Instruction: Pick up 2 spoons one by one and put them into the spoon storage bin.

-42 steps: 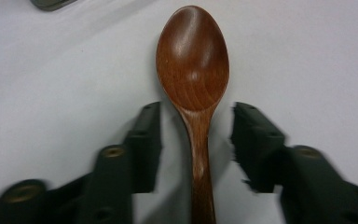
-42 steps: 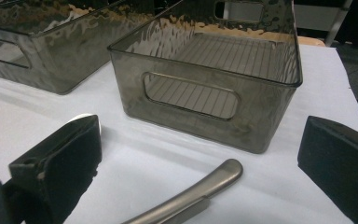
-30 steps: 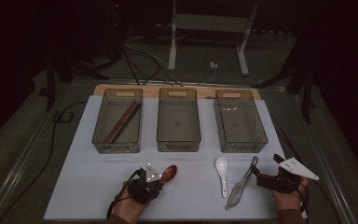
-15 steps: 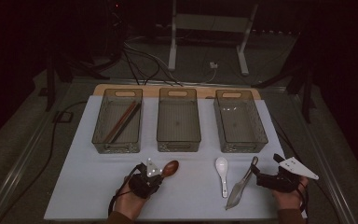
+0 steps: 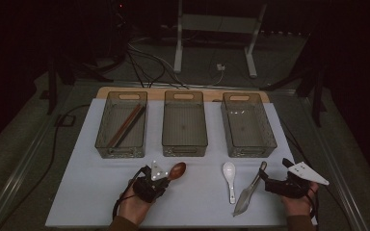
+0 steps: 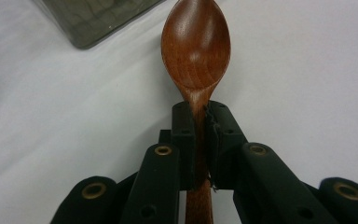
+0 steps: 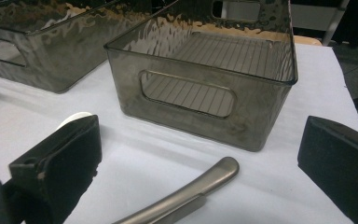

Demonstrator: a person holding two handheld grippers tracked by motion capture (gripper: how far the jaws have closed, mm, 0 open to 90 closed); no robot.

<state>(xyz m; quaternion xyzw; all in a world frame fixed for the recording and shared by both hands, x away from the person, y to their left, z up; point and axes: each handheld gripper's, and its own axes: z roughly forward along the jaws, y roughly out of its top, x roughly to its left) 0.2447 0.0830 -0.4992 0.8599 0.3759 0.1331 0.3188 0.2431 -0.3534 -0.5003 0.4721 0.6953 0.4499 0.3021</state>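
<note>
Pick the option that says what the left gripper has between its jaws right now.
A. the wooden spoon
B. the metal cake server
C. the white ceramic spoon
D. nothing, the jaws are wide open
A: in the left gripper view the left gripper has its jaws shut on the neck of the wooden spoon, just below the bowl, while the white spoon lies apart on the white table.

Three bins stand in a row; before them lie, left to right, wooden spoon, ceramic spoon, tongs.
</note>
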